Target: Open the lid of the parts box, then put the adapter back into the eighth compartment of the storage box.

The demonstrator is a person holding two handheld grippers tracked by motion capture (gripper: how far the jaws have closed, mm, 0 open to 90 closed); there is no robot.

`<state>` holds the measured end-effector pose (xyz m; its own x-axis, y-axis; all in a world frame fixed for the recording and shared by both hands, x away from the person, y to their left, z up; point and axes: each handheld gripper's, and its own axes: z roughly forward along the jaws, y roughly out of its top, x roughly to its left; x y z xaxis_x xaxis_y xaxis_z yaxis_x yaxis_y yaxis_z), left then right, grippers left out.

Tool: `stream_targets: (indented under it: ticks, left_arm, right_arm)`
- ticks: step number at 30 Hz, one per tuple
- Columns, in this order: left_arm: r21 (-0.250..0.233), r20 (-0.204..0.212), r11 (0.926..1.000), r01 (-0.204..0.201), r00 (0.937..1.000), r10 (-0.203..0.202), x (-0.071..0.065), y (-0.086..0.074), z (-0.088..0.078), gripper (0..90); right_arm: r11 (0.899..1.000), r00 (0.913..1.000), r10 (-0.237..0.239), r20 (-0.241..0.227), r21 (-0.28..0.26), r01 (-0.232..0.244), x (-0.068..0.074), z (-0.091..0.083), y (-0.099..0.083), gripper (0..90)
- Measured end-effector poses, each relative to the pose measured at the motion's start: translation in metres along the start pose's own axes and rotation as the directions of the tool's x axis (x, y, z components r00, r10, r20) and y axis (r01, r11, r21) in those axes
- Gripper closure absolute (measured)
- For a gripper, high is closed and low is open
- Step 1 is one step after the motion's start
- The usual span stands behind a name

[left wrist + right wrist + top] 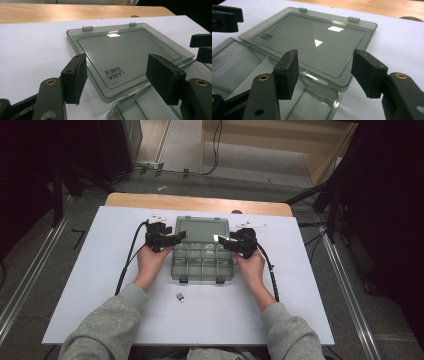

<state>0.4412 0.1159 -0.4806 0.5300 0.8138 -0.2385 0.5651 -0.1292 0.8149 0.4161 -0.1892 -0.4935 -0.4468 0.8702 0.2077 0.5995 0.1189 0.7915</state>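
Flat-open, the box lid (130, 52) lies beyond the left claw (122, 75).

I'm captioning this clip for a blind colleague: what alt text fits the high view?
A clear compartment box lies open on a white table, its smoky lid folded flat away from the person. The left gripper and right gripper, jaws open, hover at its two sides. A small dark part lies on the table nearer the person.

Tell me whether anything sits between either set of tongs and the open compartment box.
Nothing visible does. The left tongs and right tongs hover open over the side edges of the compartment box, whose lid lies flat behind. The small dark piece lies apart, nearer the person.
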Motion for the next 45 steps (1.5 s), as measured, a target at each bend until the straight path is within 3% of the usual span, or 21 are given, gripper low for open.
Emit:
stream_targets:
  ticks: [6,16,29,36,45]
  left_arm:
    - [0.01,0.031,1.0,0.001,0.9995,-0.001,-0.002,0.005,-0.012,33.8]
    - [0.04,0.077,0.9992,-0.003,0.9971,0.0,-0.008,0.007,-0.03,32.0]
    - [0.075,0.109,0.997,0.021,0.9936,-0.029,-0.005,0.0,-0.051,31.9]
    - [0.103,0.134,0.9946,-0.005,0.9909,-0.009,-0.007,-0.003,-0.059,31.9]
    - [0.114,0.169,0.9934,-0.01,0.9855,-0.009,-0.011,-0.006,-0.07,31.9]
  right_arm:
    - [1.0,0.9985,0.008,-0.054,0.016,-0.007,0.006,-0.013,0.005,33.4]
    - [0.999,0.9948,0.0,-0.102,0.037,0.003,0.014,-0.026,0.007,32.1]
    - [0.997,0.9819,-0.035,-0.186,0.065,0.048,0.031,-0.04,0.002,31.3]
    - [0.996,0.9762,-0.044,-0.212,0.064,0.059,0.037,-0.049,-0.003,30.7]
    - [0.996,0.9661,-0.046,-0.254,0.063,0.064,0.04,-0.06,-0.009,30.2]
